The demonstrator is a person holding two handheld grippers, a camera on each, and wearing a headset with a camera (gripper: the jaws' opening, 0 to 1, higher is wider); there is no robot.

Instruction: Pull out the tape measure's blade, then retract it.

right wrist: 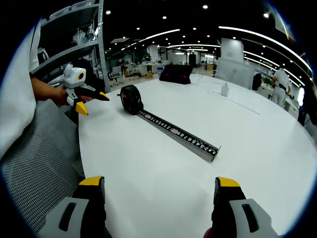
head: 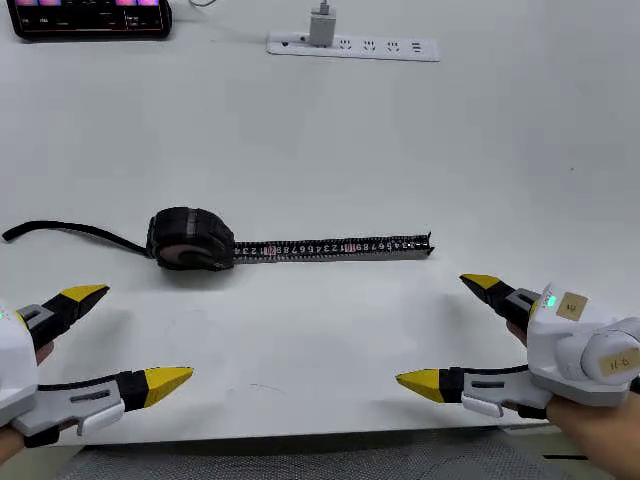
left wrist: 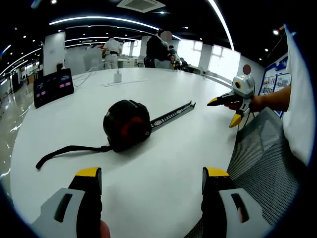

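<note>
1. Head view: white bench (head: pixel 320 130) spans the whole frame.
2. Left gripper (head: pixel 142 333) hangs over the near-left corner, jaws spread wide, nothing between them.
3. Right gripper (head: pixel 432 330) is at the near edge, right side, jaws equally wide and empty.
4. Tape measure (head: pixel 190 240), black case, sits left of the bench's centre, apart from both grippers.
5. Blade (head: pixel 330 248) is drawn out and lies flat, running toward the right edge.
6. Strap (head: pixel 70 232) trails from the case toward the left edge.
7. Power strip (head: pixel 352 44) lies along the far edge with a charger plugged in.
</note>
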